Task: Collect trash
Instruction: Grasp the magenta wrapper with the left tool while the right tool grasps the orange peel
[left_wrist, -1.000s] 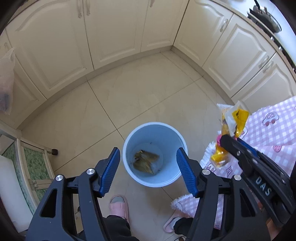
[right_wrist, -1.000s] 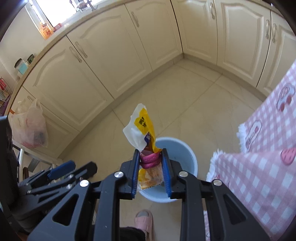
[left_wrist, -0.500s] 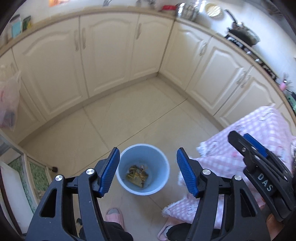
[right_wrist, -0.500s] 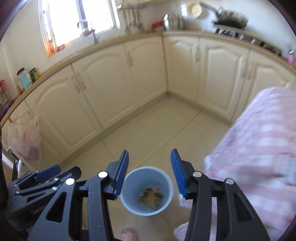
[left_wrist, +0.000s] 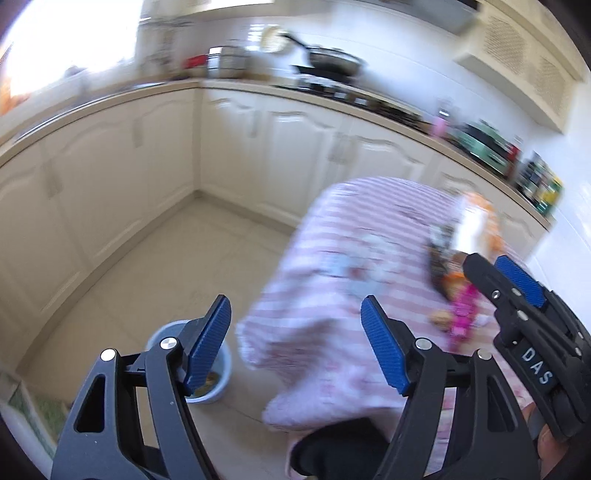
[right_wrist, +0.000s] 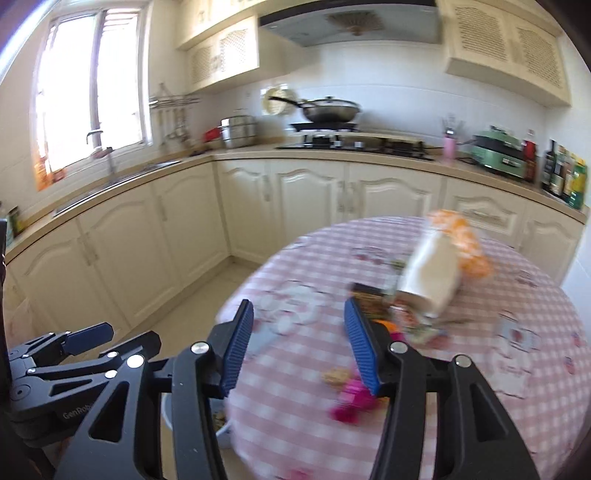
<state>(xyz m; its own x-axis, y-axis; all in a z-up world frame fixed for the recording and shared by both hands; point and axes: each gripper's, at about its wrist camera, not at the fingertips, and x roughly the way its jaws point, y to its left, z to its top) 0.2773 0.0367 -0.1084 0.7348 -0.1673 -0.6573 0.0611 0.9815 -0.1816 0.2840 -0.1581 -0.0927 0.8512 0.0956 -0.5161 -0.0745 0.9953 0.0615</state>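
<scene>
My left gripper (left_wrist: 295, 343) hangs over the near edge of the round table (left_wrist: 332, 240), which has a pink checked cloth; its jaws are opening and hold nothing. My right gripper (right_wrist: 301, 350) is also over the cloth, jaws opening and empty. Trash lies ahead of it: a white and orange bag (right_wrist: 436, 273), a dark wrapper (right_wrist: 369, 295), a pink wrapper (right_wrist: 351, 402) and a small crumbly piece (right_wrist: 336, 376). The pale blue bin (left_wrist: 223, 373) stands on the floor beside the table with scraps inside, half hidden by my left finger.
Cream cabinets (right_wrist: 184, 236) run along two walls under a worktop with a sink, a wok on the stove (right_wrist: 328, 110) and bottles. Tiled floor (left_wrist: 166, 266) lies between cabinets and table. A person's dark-clad leg (left_wrist: 340, 450) is under the table's edge.
The right gripper let go of the yellow snack bag over the bin and opened. Both grippers then rose and swung from the bin toward the table top.
</scene>
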